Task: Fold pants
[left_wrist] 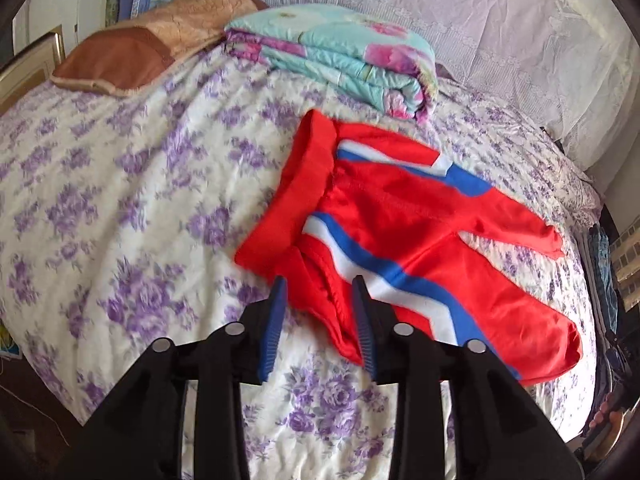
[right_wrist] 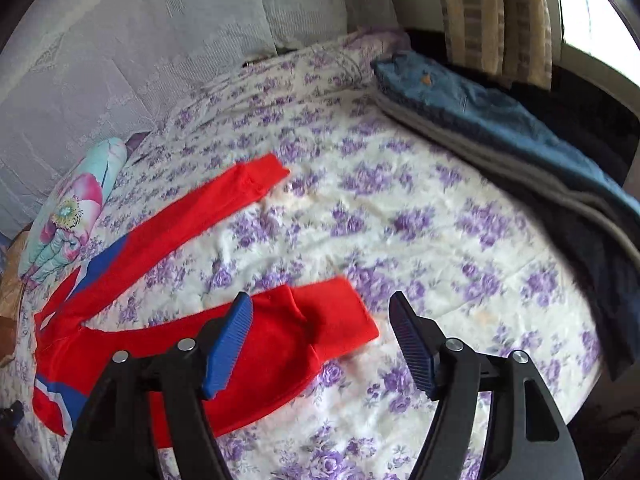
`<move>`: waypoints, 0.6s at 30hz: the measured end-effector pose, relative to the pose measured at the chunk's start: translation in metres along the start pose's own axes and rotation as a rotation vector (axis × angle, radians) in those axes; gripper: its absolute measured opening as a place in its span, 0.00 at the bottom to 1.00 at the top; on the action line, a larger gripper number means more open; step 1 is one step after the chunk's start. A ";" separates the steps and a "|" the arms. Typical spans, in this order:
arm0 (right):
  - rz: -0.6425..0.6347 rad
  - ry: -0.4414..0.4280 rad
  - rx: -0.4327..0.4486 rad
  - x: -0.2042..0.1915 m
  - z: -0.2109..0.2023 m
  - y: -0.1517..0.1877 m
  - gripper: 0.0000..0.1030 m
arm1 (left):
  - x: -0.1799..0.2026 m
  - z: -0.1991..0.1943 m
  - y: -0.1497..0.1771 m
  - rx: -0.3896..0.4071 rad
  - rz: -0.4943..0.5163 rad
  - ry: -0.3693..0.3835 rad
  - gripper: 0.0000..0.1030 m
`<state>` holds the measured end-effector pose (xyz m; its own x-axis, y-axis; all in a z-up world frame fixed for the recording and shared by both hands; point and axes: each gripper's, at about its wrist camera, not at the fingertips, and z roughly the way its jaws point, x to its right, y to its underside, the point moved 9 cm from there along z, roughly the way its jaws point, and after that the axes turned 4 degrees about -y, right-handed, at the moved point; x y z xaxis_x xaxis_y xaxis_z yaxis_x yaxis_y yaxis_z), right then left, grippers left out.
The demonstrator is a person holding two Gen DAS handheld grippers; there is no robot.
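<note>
Red pants with blue and white stripes lie spread on the bed, waistband to the left, two legs running right. My left gripper is open, hovering over the near corner of the waistband and hip, holding nothing. In the right wrist view the pants lie at left with both legs apart, cuffs pointing right. My right gripper is open wide just above the near leg's cuff, its left finger over the red cloth, holding nothing.
The bed has a white sheet with purple flowers. A folded floral quilt and a brown pillow lie at the head. A stack of folded blue and dark clothes lies along the bed's far right edge.
</note>
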<state>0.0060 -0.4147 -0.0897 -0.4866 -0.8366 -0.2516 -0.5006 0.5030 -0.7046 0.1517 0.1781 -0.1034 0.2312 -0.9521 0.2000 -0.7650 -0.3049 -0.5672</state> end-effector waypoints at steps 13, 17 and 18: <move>-0.530 -0.431 -0.214 -0.266 0.052 0.003 0.73 | 0.084 0.129 -0.028 -0.226 0.386 -0.075 0.43; -0.686 -0.447 -0.270 -0.338 0.098 0.002 0.73 | 0.074 0.148 -0.020 -0.235 0.340 -0.044 0.43; -0.719 -0.451 -0.274 -0.353 0.110 0.001 0.73 | 0.072 0.147 -0.020 -0.234 0.337 -0.034 0.43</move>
<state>0.2560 -0.1424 -0.0747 0.3105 -0.9465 -0.0875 -0.7580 -0.1910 -0.6236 0.2718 0.1121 -0.1951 -0.0390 -0.9992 0.0048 -0.9165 0.0339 -0.3987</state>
